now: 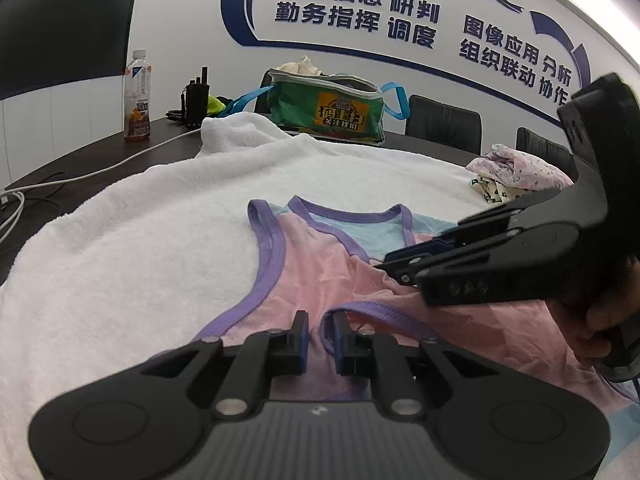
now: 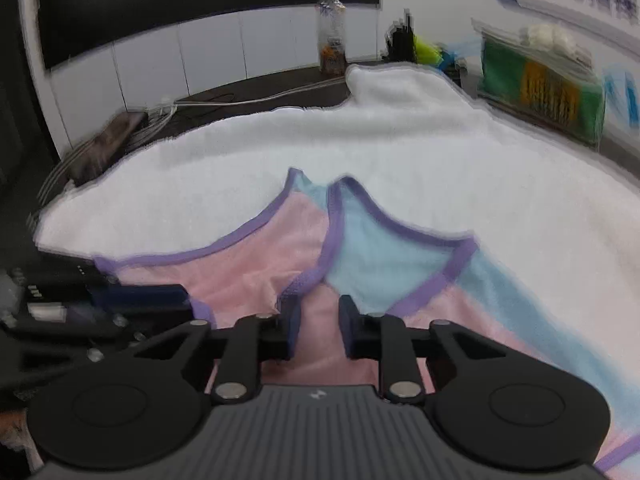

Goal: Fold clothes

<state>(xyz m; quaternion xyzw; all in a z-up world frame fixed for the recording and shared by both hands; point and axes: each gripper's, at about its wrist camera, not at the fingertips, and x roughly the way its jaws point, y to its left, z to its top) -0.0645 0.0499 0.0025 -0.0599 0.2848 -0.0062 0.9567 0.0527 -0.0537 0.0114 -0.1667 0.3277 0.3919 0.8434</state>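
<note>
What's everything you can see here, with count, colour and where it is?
tank top: one, pink, blue, purple trim, on towel
towel: one, white, over table
table: one, dark
bottle: one, clear, far left
green bag: one, behind towel
floral clothes: small pile, right
cables: white, left edge
left gripper: black, narrow gap, on top's purple edge
right gripper: black, over top's neckline, jaws apart

Open white towel [image 1: 160, 240] left of the vest; green bag [image 1: 332, 108] and bottle [image 1: 138, 96] crowd the far edge.
</note>
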